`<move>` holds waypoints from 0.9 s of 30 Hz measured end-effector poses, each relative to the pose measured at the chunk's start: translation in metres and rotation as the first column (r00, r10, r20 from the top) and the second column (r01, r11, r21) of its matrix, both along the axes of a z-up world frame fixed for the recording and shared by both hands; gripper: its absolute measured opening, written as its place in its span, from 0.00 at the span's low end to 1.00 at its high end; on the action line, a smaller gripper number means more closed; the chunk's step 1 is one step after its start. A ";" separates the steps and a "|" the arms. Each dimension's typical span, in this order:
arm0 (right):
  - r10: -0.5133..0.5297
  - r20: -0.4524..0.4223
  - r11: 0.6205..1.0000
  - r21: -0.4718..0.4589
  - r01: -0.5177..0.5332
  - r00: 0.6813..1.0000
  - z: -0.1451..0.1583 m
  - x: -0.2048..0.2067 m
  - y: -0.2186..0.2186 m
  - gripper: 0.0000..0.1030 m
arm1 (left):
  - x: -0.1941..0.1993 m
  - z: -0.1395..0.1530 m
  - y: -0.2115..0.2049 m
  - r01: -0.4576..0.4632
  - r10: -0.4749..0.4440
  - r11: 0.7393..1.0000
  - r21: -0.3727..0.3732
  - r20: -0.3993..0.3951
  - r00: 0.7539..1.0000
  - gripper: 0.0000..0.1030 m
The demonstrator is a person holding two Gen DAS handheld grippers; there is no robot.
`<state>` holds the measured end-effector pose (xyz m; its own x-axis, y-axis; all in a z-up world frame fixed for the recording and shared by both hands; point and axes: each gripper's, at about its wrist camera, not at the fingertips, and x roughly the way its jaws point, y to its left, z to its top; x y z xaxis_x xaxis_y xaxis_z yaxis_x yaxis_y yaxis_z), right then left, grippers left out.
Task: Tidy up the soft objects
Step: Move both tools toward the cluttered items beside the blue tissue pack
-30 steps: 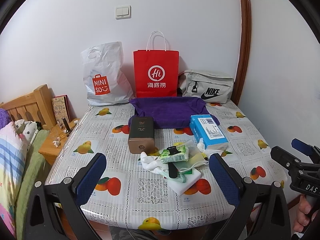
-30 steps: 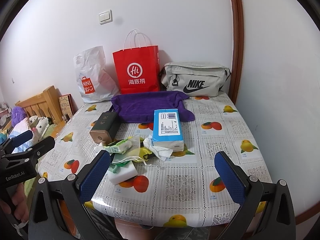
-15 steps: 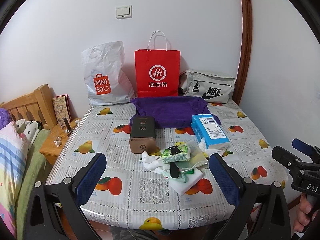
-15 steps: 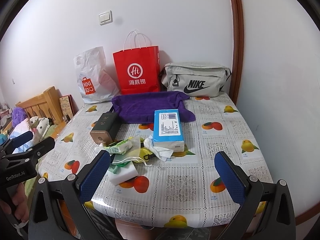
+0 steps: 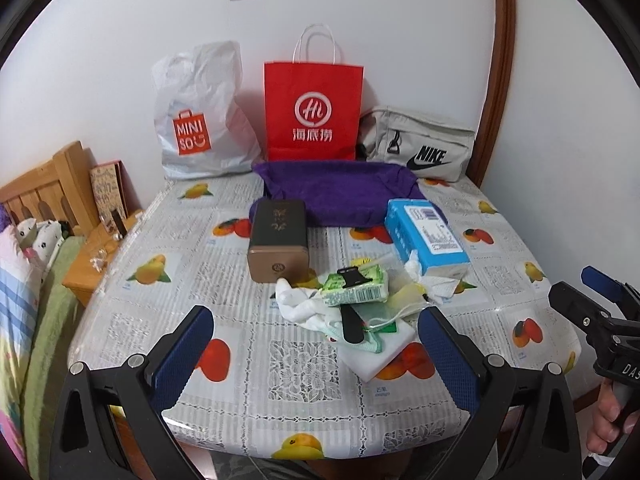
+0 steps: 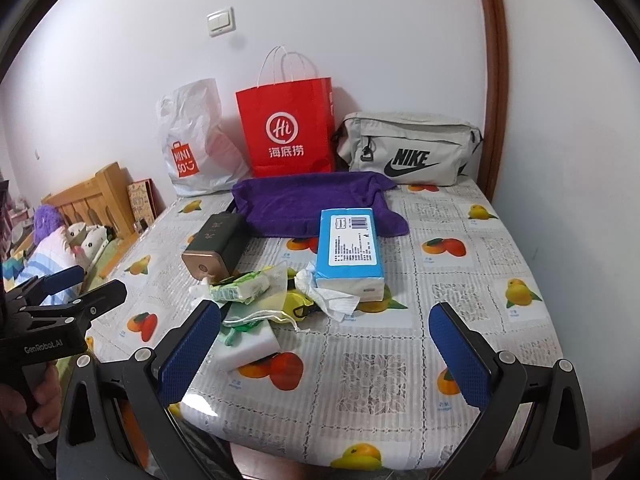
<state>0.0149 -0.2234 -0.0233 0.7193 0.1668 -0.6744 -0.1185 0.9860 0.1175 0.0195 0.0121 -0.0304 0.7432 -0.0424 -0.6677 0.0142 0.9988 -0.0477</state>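
Now | both claws, left (image 5: 316, 344) and right (image 6: 324, 350), spread, empty, short of pile (image 5: 352, 300) | pile mid-bench beside tin (image 5: 278, 240) | risk: grabbing tangled pile drags tissue (image 5: 434, 286), sponge (image 6: 250, 346) off bench (image 6: 460, 288).

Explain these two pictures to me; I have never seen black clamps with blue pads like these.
No machine here: a person holds a two-finger gripper in each hand, each carrying a wide-angle camera looking along its fingers. One picture is from the left gripper, the other from the right gripper. Both stand open and hold nothing.

Ahead is a table under a fruit-print cloth. On it lie a purple towel, a blue tissue pack, a brown tin box, a green wipes packet and a white sponge block in a small heap. At the back stand a white plastic bag, a red paper bag and a grey pouch.
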 end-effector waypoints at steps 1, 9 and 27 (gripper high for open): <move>-0.001 -0.011 1.000 0.003 0.002 1.000 -0.004 0.004 0.000 1.00 | 0.005 -0.006 0.000 0.000 0.000 1.000 -0.003 -0.013 1.000 1.00; 0.015 -0.042 0.997 0.081 -0.012 0.999 -0.041 0.035 -0.001 1.00 | 0.038 -0.039 -0.002 0.038 -0.041 0.998 -0.045 -0.066 0.997 0.99; 0.049 -0.111 0.997 0.057 -0.043 0.993 -0.096 0.079 -0.011 0.99 | 0.137 -0.084 -0.024 0.077 -0.088 0.995 -0.064 -0.191 0.978 0.56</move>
